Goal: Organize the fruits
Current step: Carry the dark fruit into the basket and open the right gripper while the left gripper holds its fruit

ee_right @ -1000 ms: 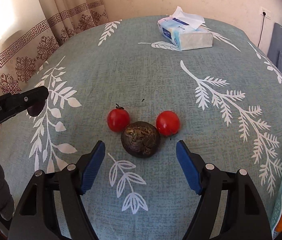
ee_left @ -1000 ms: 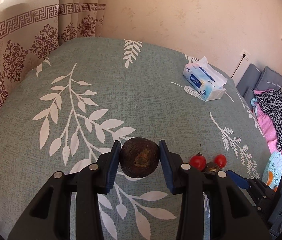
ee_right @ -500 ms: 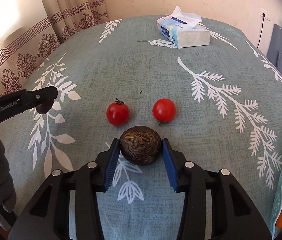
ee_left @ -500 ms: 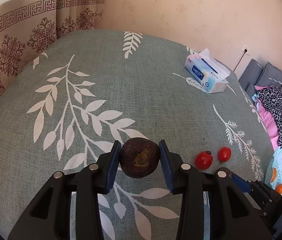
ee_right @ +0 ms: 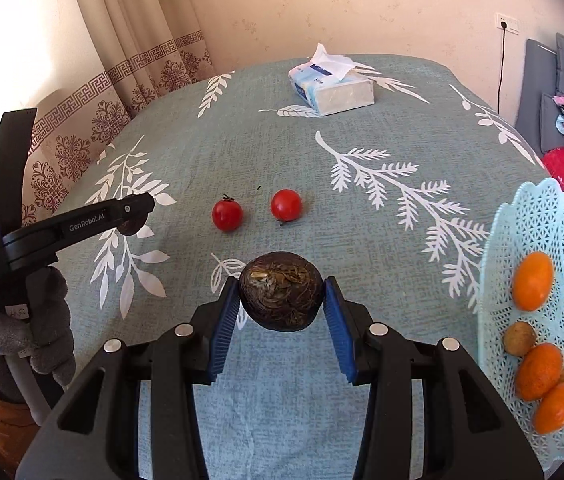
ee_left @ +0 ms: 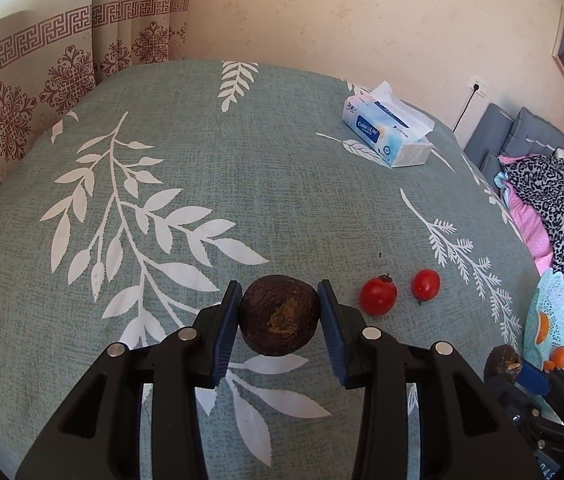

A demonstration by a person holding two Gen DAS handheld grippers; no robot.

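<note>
My left gripper (ee_left: 279, 314) is shut on a dark brown round fruit (ee_left: 279, 322) just above the teal leaf-print tablecloth (ee_left: 201, 168). My right gripper (ee_right: 282, 300) is shut on a second dark brown fruit (ee_right: 279, 296), lifted off the cloth. Two red tomatoes (ee_right: 227, 214) (ee_right: 286, 205) lie side by side beyond it; the left wrist view has these tomatoes (ee_left: 378, 298) (ee_left: 426, 284) to the right. A light blue lattice basket (ee_right: 522, 240) at the right holds several oranges (ee_right: 532, 280). The left gripper (ee_right: 137, 216) shows at far left, held by a grey-gloved hand (ee_right: 41, 332).
A tissue box (ee_right: 332, 84) sits at the far side of the table. Patterned curtains (ee_left: 21, 92) hang to the left. Cushions and clothes (ee_left: 550, 192) lie beyond the table's right edge. The basket (ee_left: 554, 292) stands at the near right edge.
The right gripper closed on the dark fruit that lay between the tomatoes and drew it up and back toward the basket. The left gripper kept its fruit and drifted slightly.
</note>
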